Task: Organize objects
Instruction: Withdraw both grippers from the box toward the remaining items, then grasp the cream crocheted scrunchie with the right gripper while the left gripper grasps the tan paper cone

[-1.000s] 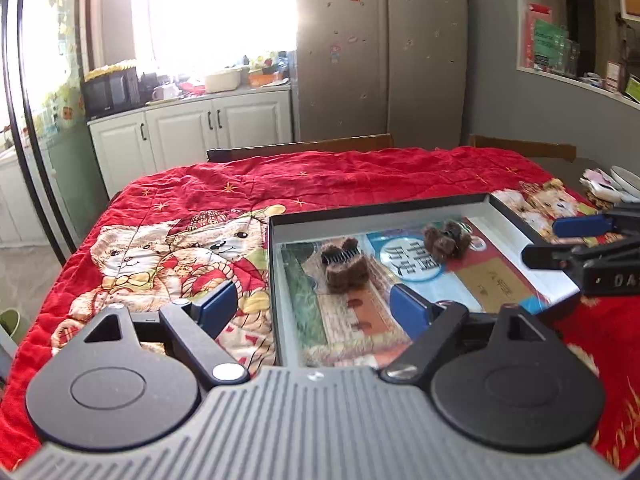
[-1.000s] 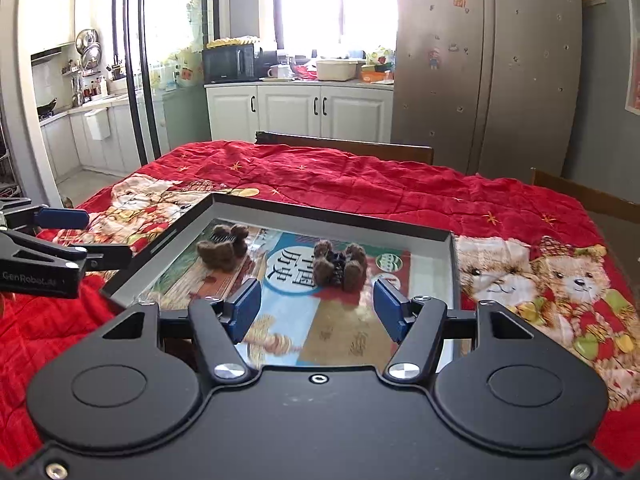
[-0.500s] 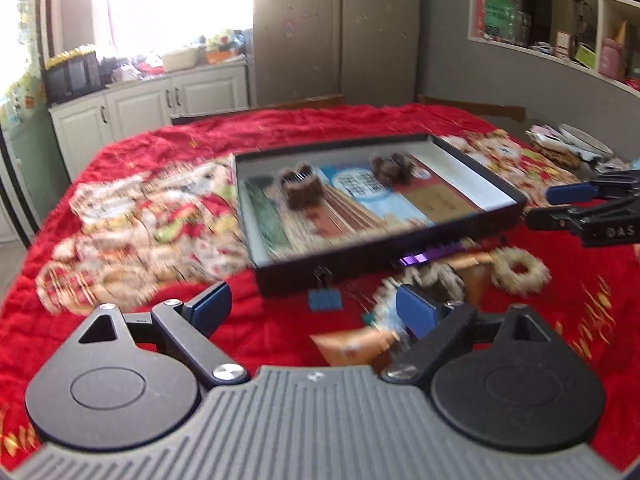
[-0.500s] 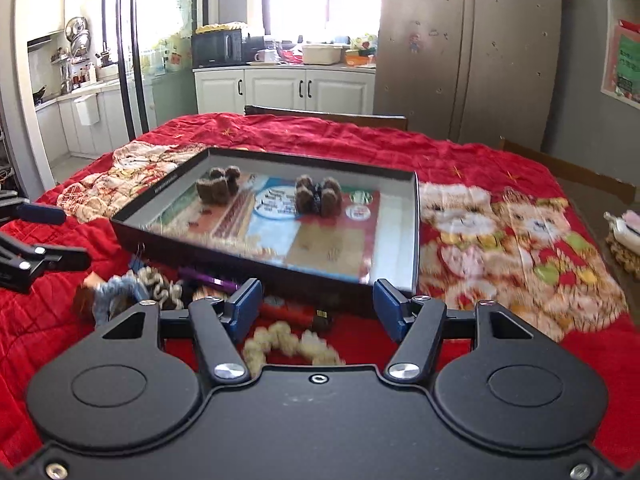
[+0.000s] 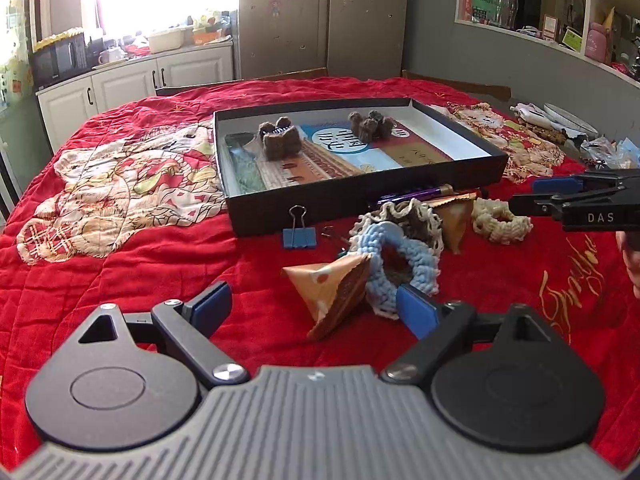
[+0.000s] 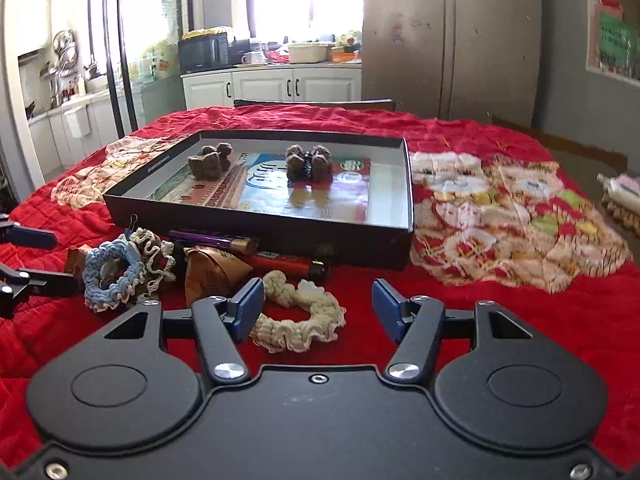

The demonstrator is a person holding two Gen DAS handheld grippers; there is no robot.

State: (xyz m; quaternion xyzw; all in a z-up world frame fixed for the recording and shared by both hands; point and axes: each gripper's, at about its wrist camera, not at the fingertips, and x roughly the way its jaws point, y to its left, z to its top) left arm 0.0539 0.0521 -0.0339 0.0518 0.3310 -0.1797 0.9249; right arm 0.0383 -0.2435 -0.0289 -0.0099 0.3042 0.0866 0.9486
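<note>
Two brown hair claws [image 5: 280,141] [image 5: 370,124] sit inside the black box lid [image 5: 360,194] at frame centre. Below it lie crocheted scrunchies [image 5: 404,256]. Left gripper [image 5: 310,306] and right gripper [image 6: 318,306] gape wide, empty.

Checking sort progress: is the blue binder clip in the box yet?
No, the blue binder clip lies on the red cloth just outside the black box's near wall.

Two brown plush clips [image 5: 280,142] [image 5: 370,125], three crocheted scrunchies [image 5: 404,258] [image 5: 502,222] [image 6: 154,254], two paper cones [image 5: 334,294] [image 5: 456,216], one binder clip [image 5: 299,236].
</note>
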